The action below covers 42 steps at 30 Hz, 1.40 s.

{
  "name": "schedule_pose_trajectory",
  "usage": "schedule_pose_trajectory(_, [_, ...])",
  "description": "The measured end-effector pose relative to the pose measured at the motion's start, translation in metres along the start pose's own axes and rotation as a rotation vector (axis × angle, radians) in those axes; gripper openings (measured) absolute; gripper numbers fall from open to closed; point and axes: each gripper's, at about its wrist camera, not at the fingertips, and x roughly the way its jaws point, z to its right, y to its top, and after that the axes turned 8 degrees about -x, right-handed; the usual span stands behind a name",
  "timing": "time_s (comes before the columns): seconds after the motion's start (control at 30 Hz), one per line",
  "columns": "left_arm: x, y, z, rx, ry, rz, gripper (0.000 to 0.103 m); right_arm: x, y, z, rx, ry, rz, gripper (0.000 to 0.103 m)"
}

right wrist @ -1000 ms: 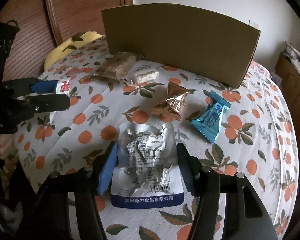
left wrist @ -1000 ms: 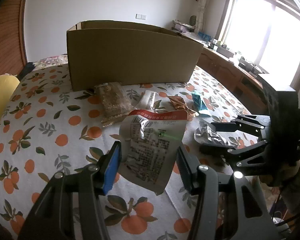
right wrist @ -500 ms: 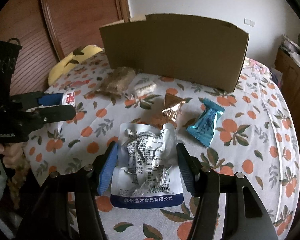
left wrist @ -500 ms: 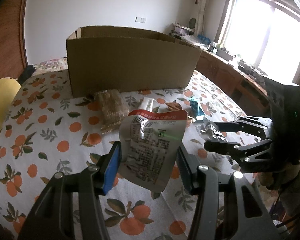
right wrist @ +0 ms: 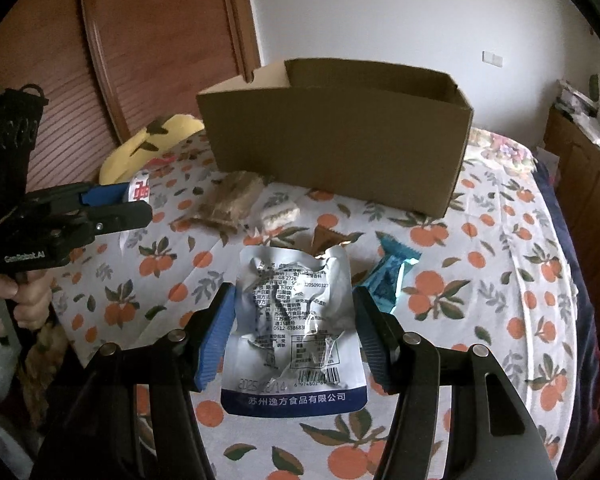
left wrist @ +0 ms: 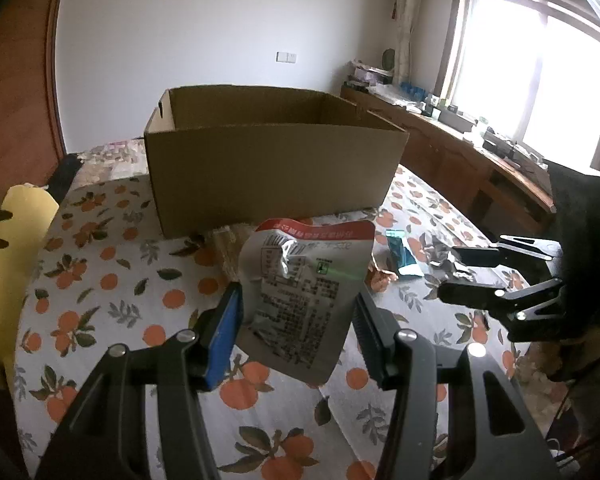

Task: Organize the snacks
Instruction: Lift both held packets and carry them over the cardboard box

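My left gripper is shut on a silver snack pouch with a red top edge and holds it above the table. My right gripper is shut on a silver snack pouch with a blue bottom edge, also lifted. An open cardboard box stands at the back of the table; it also shows in the right wrist view. On the cloth before it lie a brown granola bar, a white candy, a bronze packet and a teal packet.
The table has an orange-print cloth. A yellow cushion lies at its left end. A wooden door stands behind. A wooden sideboard runs under the window at right. My left gripper shows in the right wrist view.
Both grippers have risen with their pouches, away from the cloth. The box's open top and inside have come into view.
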Motion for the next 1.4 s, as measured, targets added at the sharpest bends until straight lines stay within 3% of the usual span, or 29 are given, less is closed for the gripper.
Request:
schedule_pose_trajectory(0.7, [-0.015,0.055,0.0,0.022,0.008,0.086,0.053,-0.039,0.037,0.016,-0.015,-0.045,0.1,0.06])
schedule_pose_trajectory(1.4, [0.019,0.136,-0.012,0.068,0.03,0.166,0.053,-0.023,0.101,0.026,-0.109,-0.079,0.151,0.06])
